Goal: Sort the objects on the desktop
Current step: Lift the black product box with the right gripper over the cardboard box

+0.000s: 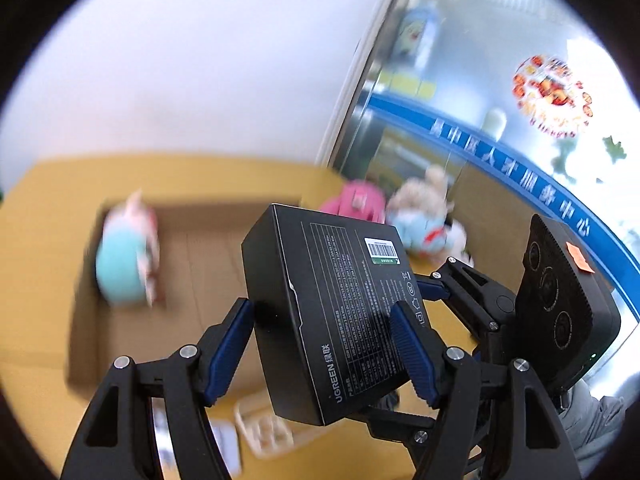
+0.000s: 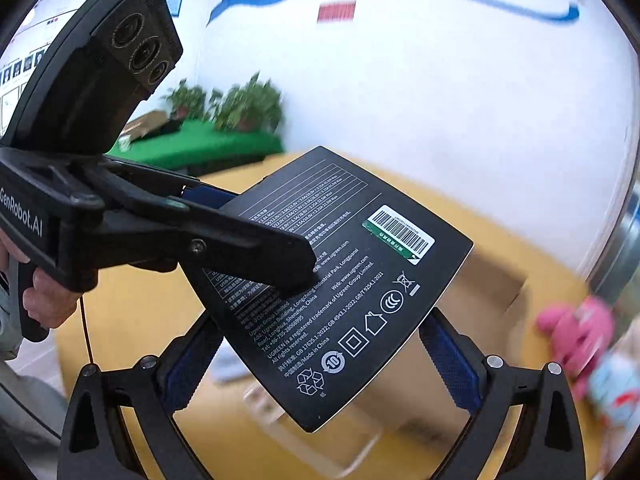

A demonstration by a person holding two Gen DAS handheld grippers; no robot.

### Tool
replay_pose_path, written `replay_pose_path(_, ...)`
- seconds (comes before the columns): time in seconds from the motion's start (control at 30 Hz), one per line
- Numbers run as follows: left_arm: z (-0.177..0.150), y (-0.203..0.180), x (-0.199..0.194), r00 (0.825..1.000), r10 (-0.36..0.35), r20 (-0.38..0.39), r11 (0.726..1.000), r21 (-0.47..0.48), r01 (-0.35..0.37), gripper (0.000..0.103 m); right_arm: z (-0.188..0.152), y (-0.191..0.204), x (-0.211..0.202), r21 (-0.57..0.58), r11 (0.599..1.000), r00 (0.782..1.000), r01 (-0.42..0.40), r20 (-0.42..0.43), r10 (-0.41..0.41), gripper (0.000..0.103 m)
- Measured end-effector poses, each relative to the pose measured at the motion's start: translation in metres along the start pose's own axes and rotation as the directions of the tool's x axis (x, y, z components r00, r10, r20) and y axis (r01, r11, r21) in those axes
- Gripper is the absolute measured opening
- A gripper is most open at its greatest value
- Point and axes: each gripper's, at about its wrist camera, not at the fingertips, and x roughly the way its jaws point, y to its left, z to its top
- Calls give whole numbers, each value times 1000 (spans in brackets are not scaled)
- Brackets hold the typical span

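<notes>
Black cardboard UGREEN box, flat and printed with white text and a barcode sticker, sits at the centre of my left wrist view, pinched across its short sides by my left gripper, blue ribbed pads pressing on it. My right gripper has its pads at the same box, low centre of that frame; I cannot tell whether they press on it. Behind, upper left, an open brown cardboard carton on the yellow wooden tabletop holds a blurred pale blue plush toy. A pink plush toy lies at right.
</notes>
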Motion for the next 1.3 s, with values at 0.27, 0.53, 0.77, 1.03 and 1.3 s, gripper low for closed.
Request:
replay_pose_path(0.27,103,2,2,989,-2,150,996,93,-12,70,98,-69,-4,-67,996,993,56,104,-49,99)
replay_pose_path(0.53,165,25,26,983,2,186,996,89,-19,70,157,-123,24,-69,997,992,41,122,-32,99)
replay_pose_path(0.77,167,79,92,997,27,77,1000,9,-28,70,150,-160,88,-13,1000,1000,-22,19,22,99)
replay_pose_path(1.03,119,169,191,983,40,-178,982,-175,-72,70,89,-185,215,99,987,973,-130,-178,146,99)
replay_pose_path(1.3,67,205,256,916,90,-391,947,-251,-201,70,26,-189,305,219,951,901,-217,-329,281,98)
